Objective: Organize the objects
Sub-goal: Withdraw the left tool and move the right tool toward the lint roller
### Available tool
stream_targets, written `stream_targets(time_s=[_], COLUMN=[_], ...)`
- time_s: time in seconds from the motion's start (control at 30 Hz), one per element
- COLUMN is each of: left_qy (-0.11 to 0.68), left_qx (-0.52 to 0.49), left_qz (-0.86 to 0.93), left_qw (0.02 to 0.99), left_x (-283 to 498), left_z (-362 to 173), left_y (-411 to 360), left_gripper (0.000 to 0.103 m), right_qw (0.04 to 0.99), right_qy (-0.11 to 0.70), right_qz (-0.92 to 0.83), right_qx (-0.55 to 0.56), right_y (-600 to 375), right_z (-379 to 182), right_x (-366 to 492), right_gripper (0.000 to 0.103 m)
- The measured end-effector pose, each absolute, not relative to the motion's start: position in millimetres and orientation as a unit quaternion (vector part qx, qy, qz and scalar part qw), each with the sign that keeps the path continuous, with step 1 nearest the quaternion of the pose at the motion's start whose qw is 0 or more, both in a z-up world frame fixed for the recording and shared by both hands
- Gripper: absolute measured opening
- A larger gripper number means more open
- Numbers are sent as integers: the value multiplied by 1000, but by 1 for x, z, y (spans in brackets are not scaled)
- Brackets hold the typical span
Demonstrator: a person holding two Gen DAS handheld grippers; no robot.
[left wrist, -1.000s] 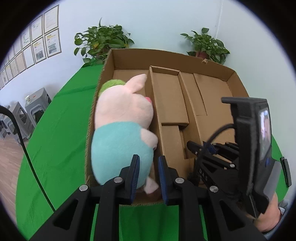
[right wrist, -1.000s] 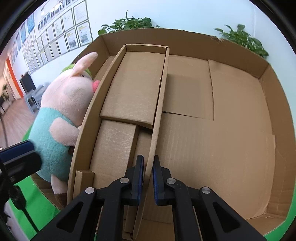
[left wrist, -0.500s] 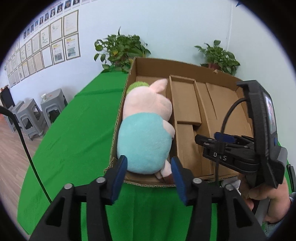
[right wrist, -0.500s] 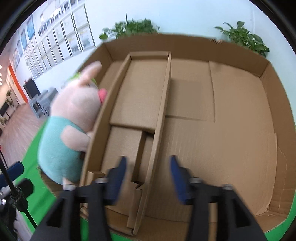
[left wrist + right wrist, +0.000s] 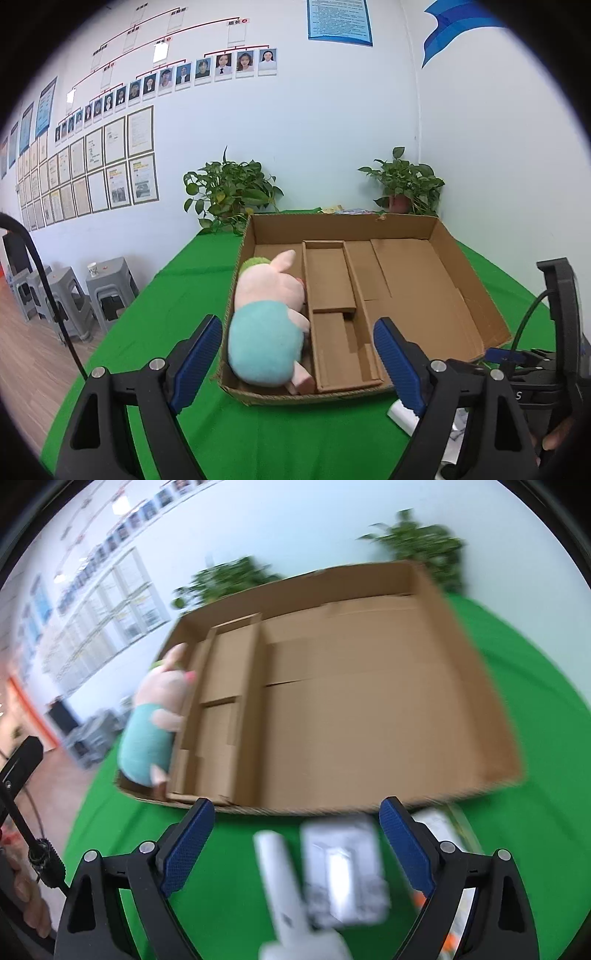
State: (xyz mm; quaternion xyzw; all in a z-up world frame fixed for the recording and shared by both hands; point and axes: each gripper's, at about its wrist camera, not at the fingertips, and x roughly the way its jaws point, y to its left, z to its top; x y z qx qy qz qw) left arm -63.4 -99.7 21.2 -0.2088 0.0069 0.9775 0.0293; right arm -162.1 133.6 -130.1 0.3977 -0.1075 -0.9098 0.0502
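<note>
Left to right: the left tool [image 5: 297, 354] is hovering over the green bench [image 5: 177, 295], its jaws opening with nothing pinched between them. A plush pig [image 5: 269, 325] is lying in the leftmost compartment of the cardboard box [image 5: 461, 266], against its left wall. The right tool [image 5: 295, 845] is spreading too, empty, above blurred white packages [image 5: 343, 871] lying on the bench just in front of the box.
</note>
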Motion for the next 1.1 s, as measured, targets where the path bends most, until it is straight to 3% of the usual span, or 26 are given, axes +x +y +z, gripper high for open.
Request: stream_targets(time_s=[0.17, 0.47, 1.1], left_qy=[10, 2, -17], left_qx=[-207, -231, -278], left_qz=[978, 973, 959], left_qw=[16, 30, 48], left_x=[-48, -39, -70], left_z=[21, 13, -9], left_y=[-82, -62, -46], left_gripper=[84, 84, 82], right_qw=[-6, -7, 14], right_qy=[-57, -29, 6], right_qz=[-927, -946, -939], right_qx=[371, 324, 344], right_y=[140, 147, 156], right_z=[-109, -74, -94], right_x=[-107, -40, -58], right_gripper=[91, 91, 91])
